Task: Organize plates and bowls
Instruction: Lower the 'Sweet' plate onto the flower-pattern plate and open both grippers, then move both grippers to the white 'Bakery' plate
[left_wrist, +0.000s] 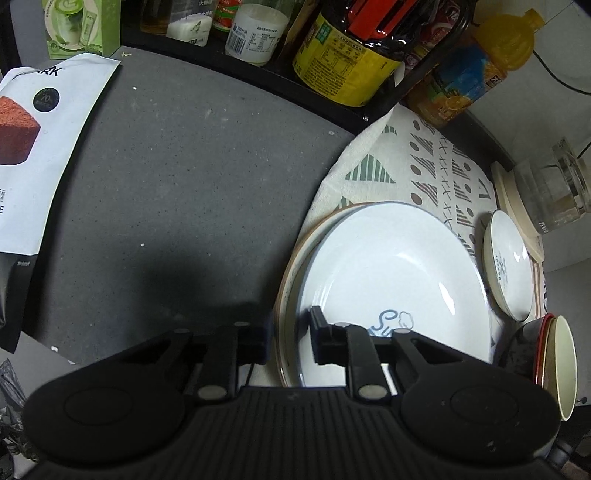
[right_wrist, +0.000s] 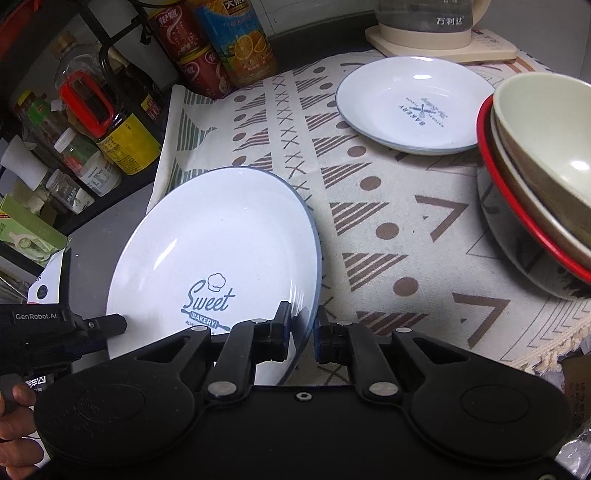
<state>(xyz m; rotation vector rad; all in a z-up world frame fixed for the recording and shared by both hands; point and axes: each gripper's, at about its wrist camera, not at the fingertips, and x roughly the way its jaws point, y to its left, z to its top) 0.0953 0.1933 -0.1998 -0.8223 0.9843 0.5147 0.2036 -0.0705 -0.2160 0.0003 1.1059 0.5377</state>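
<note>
The right hand-held gripper (right_wrist: 300, 332) is pinching the near rim of the large white plate (right_wrist: 221, 240), tilted over the patterned cloth (right_wrist: 388, 206); the left hand-held gripper (left_wrist: 288, 336) is narrowly straddling the opposite rim above the tan-rimmed plate (left_wrist: 286, 280). Lowering both sides evenly should be seating it squarely

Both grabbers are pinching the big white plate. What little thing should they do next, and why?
Probably lift the big plate a little, both together. The left gripper and right gripper each pinch its rim on opposite sides. It sits on a brown-rimmed plate, while the small plate still lies alone on the cloth, so it may need to come up for restacking.
</note>
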